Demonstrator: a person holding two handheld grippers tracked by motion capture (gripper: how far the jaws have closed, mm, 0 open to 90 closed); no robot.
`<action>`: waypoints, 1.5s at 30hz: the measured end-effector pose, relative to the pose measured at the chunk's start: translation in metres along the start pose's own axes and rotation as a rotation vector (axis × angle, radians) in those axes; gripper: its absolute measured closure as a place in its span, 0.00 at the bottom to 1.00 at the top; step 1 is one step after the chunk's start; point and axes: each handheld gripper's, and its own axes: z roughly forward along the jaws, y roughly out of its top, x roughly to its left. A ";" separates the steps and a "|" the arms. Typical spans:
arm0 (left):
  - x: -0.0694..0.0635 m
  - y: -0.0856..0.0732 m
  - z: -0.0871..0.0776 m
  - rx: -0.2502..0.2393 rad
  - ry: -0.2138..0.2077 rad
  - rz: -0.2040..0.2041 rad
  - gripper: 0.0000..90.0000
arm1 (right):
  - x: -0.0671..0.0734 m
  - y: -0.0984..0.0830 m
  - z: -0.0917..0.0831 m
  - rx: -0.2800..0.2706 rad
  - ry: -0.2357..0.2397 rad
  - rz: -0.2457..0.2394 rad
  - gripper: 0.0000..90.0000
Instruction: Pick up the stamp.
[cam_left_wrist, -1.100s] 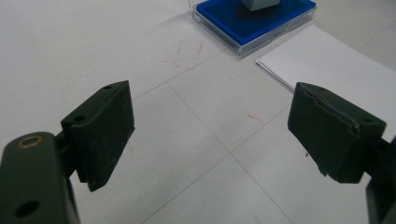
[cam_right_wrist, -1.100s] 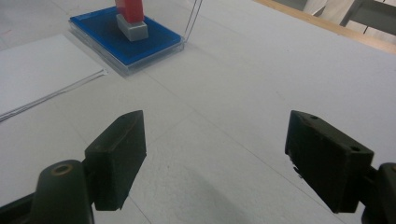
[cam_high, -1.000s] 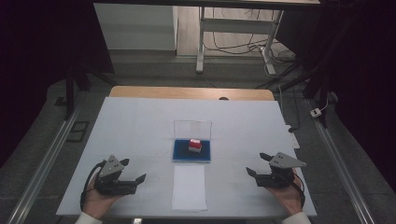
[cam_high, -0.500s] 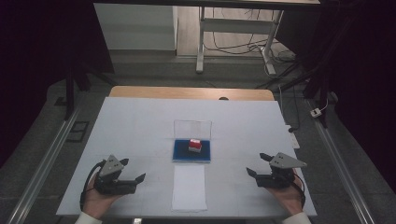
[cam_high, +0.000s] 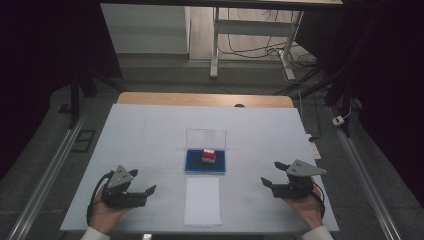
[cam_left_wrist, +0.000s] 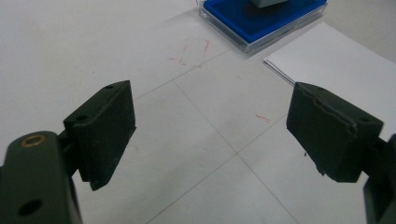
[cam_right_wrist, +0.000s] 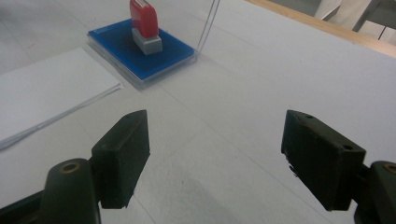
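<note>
A small red and grey stamp stands upright on a blue pad in a clear case at the table's middle, its clear lid raised behind it. A white paper sheet lies just in front of the case. My left gripper rests open at the front left, jaws empty. At the front right, my right gripper is open too, nothing between its jaws. Both stand well apart from the case.
A white sheet covers the table, with a wooden strip showing at the far edge. Metal rails run along both sides. A desk frame and cables stand on the floor beyond.
</note>
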 end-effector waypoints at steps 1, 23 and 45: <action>0.000 0.000 0.000 0.000 0.000 0.000 0.18 | 0.000 0.003 0.001 -0.005 0.008 0.001 0.26; 0.002 0.001 0.001 0.003 0.004 -0.001 0.18 | 0.016 0.072 0.028 -0.002 0.118 -0.048 0.28; 0.000 0.002 0.006 0.020 -0.006 0.012 0.19 | 0.027 0.109 0.074 0.050 0.200 -0.050 0.29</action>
